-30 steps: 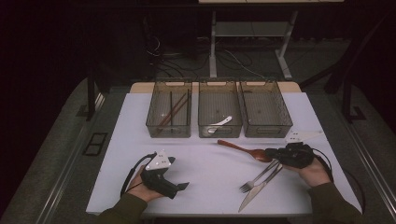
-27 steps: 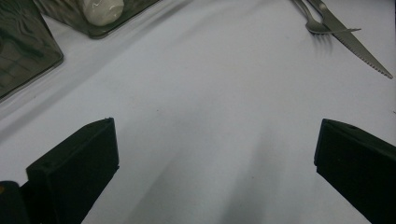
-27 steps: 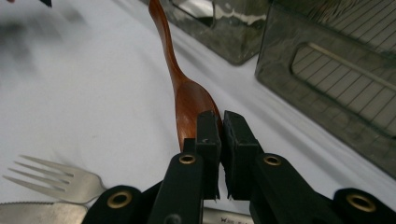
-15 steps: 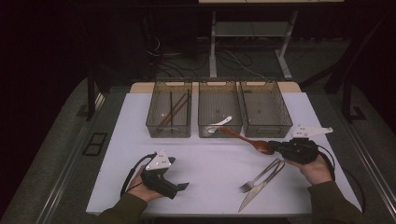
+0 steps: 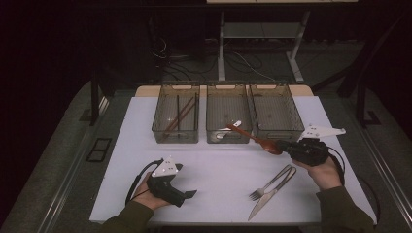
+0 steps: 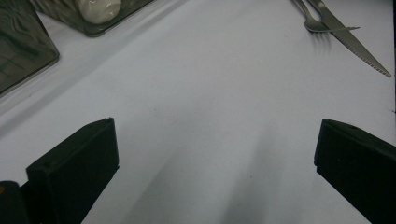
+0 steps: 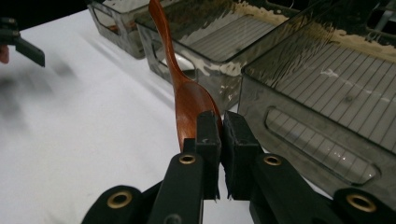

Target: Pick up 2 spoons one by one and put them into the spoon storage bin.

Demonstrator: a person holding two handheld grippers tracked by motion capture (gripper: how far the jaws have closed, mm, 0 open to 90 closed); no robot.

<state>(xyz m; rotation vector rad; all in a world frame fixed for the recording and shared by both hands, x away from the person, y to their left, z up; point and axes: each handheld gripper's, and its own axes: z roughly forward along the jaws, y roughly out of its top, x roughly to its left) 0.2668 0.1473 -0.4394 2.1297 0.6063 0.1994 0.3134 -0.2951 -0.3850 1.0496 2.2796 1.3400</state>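
Note:
My right gripper [image 5: 283, 145] is shut on the bowl of a brown wooden spoon [image 5: 251, 138] and holds it above the table. The handle slants up toward the front of the middle bin [image 5: 218, 140]. In the right gripper view the jaws [image 7: 220, 135] pinch the spoon [image 7: 189, 100] by its bowl edge, with the handle rising over the bin's front wall. My left gripper [image 5: 190, 194] rests low at the near left of the white table [image 5: 145, 160]. Its jaws [image 6: 215, 158] stand wide open over bare tabletop.
Three clear bins stand in a row at the back. The left bin [image 5: 176, 140] holds chopsticks [image 5: 180, 116], the middle one a white spoon [image 5: 229, 128], and the right bin [image 5: 286, 132] looks bare. A fork [image 5: 272, 182] and a knife [image 5: 265, 201] lie near my right hand.
My right gripper has lifted the wooden spoon off the table and carried it a little toward the bins; its handle now reaches the middle bin. The left hand has stayed put.

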